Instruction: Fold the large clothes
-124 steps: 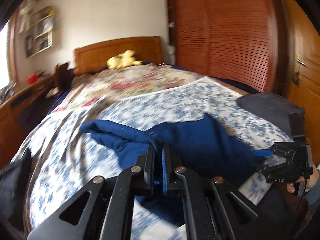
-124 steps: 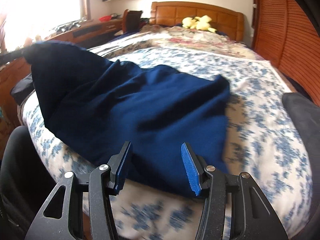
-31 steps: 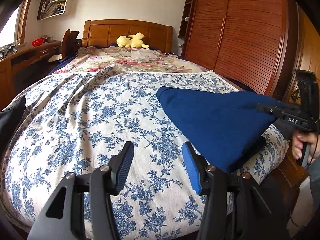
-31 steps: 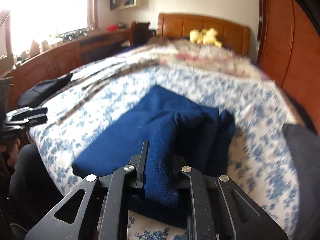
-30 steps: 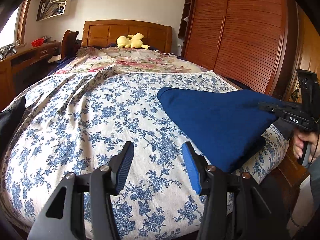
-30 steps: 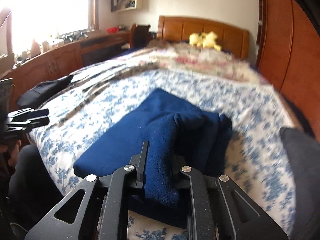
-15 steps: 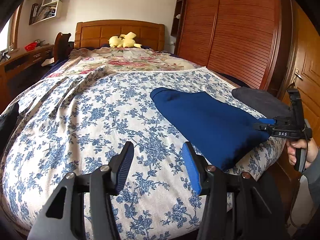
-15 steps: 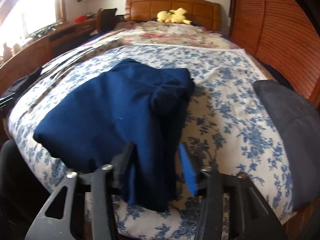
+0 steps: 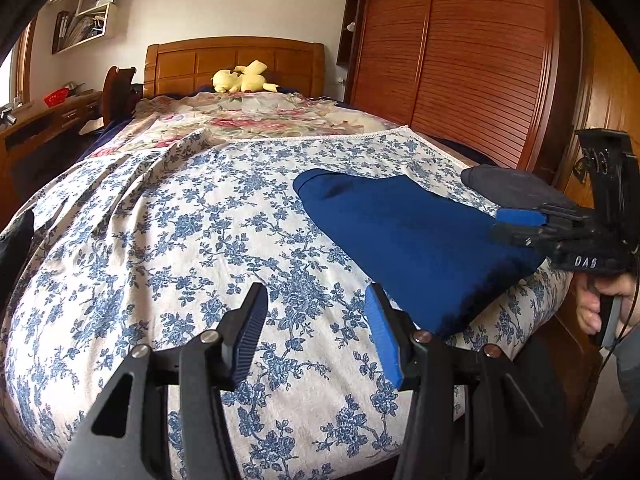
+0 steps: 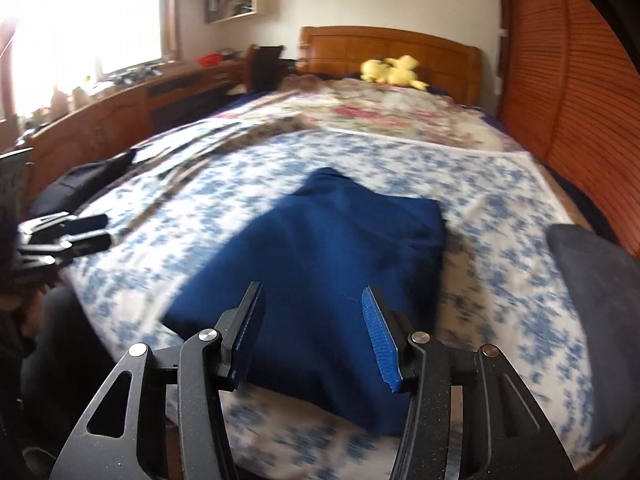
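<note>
The folded blue garment (image 10: pixel 320 264) is lying on the bed (image 9: pixel 168 240), near the foot edge and toward the side of the wooden wardrobe (image 9: pixel 472 60). Just beside it, toward that same side, a dark grey folded cloth (image 10: pixel 596 276) is resting on the cover.

The right gripper (image 10: pixel 312 332) is standing released: its blue pads are well apart, and the garment is showing between them but not pressed by them. In the left wrist view this gripper (image 9: pixel 520 224) is hanging over the near end of the garment, held by a hand (image 9: pixel 596 304). The left gripper (image 9: pixel 316 332) is also standing released, with nothing between its pads, above the bare flowered cover and just beside the garment's corner.

The garment is looking soft and light, a knitted cloth in several layers. I am judging that it will bend and sag wherever it is not supported, and that the layers can slide over each other, so a grasp on the top layer only will probably open the fold. It is not fragile and not slippery. For moving or folding it again, the best places seem to be the two corners of the near thick edge, one gripper on each, with the pads closing over all the layers together. Lifting from one corner only is risking that the bundle is unrolling.
</note>
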`<action>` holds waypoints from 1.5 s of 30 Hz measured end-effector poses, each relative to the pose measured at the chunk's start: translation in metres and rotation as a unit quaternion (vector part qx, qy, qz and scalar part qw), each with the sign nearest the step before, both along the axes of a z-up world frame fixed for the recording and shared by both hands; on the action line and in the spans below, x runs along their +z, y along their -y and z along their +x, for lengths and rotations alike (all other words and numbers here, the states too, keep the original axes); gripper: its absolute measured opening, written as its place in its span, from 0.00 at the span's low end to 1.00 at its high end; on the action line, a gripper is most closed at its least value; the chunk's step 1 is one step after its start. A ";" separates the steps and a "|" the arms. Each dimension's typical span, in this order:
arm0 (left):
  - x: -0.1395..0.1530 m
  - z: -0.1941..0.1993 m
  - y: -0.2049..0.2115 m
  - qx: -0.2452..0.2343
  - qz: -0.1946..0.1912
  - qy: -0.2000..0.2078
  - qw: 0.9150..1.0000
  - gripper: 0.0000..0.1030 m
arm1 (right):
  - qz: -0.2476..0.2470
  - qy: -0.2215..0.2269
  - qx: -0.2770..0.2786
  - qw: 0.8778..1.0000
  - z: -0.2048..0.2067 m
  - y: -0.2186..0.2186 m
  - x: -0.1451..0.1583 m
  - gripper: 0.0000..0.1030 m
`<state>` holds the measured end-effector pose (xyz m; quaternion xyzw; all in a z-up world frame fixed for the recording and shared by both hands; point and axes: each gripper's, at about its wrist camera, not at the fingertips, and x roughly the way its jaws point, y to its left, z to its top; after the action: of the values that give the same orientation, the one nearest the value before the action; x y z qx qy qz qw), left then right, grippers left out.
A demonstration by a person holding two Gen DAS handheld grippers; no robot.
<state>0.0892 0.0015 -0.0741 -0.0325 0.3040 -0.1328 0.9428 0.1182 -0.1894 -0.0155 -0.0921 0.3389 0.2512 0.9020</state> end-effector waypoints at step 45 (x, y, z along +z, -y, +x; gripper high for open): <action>-0.008 0.172 0.078 -0.084 0.046 -0.019 0.995 0.48 | 0.041 -0.086 -0.107 0.990 0.015 0.092 -0.078 0.65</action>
<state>0.2616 -0.0761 -0.0819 0.0338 0.3290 -0.1967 0.9230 0.1331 -0.2818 -0.0937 0.0036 0.4129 0.1742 0.8940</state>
